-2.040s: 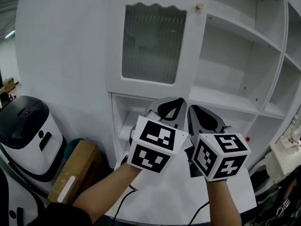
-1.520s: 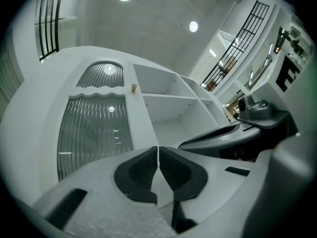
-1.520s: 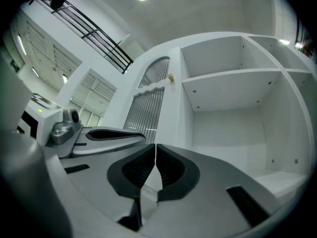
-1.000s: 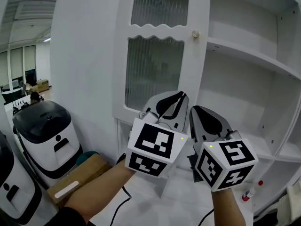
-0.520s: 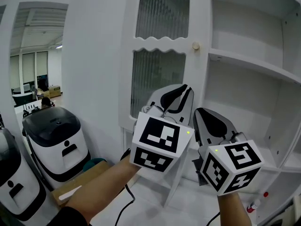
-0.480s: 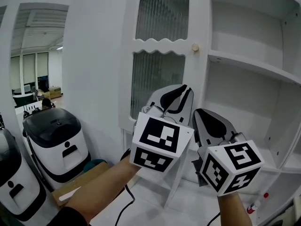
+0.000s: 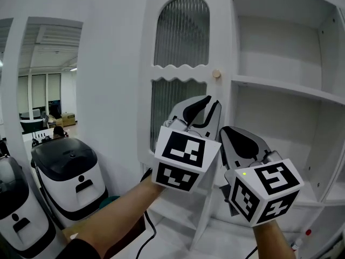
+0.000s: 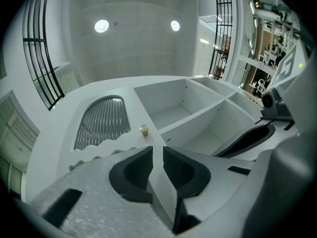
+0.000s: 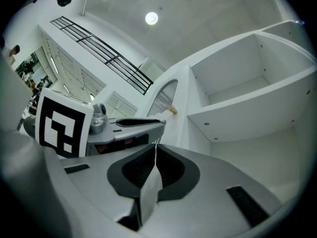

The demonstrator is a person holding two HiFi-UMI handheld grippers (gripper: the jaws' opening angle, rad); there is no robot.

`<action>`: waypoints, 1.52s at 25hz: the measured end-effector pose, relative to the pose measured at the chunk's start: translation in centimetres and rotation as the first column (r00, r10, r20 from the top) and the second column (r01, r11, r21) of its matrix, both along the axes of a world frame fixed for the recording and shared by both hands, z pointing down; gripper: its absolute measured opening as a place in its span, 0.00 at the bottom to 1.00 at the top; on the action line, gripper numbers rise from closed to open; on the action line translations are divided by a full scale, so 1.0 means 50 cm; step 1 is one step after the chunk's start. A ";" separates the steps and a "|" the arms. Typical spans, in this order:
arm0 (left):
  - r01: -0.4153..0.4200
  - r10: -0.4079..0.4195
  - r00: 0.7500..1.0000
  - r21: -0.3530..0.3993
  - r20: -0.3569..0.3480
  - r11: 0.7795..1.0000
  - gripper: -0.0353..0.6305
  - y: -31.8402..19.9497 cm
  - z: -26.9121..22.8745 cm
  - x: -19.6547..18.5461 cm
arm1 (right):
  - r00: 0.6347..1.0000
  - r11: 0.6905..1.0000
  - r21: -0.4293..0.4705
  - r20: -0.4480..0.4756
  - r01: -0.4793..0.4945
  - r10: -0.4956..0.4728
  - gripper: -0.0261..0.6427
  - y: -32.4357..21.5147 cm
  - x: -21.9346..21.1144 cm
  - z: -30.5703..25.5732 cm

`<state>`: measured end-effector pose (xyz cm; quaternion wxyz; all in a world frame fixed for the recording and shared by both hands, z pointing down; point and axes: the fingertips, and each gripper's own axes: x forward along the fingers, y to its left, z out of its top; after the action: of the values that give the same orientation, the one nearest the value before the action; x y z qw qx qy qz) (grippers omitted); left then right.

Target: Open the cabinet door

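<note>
The white cabinet door [image 7: 180, 63] has two ribbed glass panes and a small round knob [image 7: 216, 74] on its right edge, and it stands ajar. My left gripper [image 7: 211, 101] is held in front of the lower pane, below the knob and apart from it, its jaws a narrow gap apart with nothing between them. Its own view shows the knob [image 8: 143, 130] just beyond the tips [image 8: 157, 149]. My right gripper [image 7: 223, 131] sits lower right, shut on nothing [image 9: 156, 145], with the knob [image 9: 172, 110] further ahead.
Open white shelves [image 7: 280, 88] fill the cabinet to the right of the door. Two white machines with black tops [image 7: 70, 171] stand on the floor at left. A cable [image 7: 148, 225] hangs under my left arm. A small red-capped item [image 7: 307, 232] lies at lower right.
The view and both grippers have risen from the lower shelves to the upper door. The knob now sits closer above the left gripper. Neither gripper has touched anything.
</note>
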<state>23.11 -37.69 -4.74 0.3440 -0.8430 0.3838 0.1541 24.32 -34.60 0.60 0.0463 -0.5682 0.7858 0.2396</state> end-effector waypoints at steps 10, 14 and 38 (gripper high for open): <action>0.015 -0.011 0.998 0.050 -0.070 0.999 0.18 -0.024 -0.073 0.013 | 1.000 1.000 0.021 -0.003 -0.021 0.021 0.07 0.009 0.031 -0.018; 0.013 -0.006 0.995 0.066 -0.103 0.998 0.19 -0.031 -0.094 0.012 | 1.000 0.999 0.030 -0.010 -0.013 0.014 0.07 0.008 0.034 -0.022; 0.041 -0.020 0.986 0.121 -0.167 0.992 0.17 -0.029 -0.126 0.014 | 1.000 0.997 -0.072 0.026 -0.001 0.003 0.07 -0.041 0.057 0.072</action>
<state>23.81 -39.15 -11.06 0.3652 -0.7981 0.4137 0.2418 27.17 -36.67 4.21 0.0356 -0.5735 0.7926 0.2038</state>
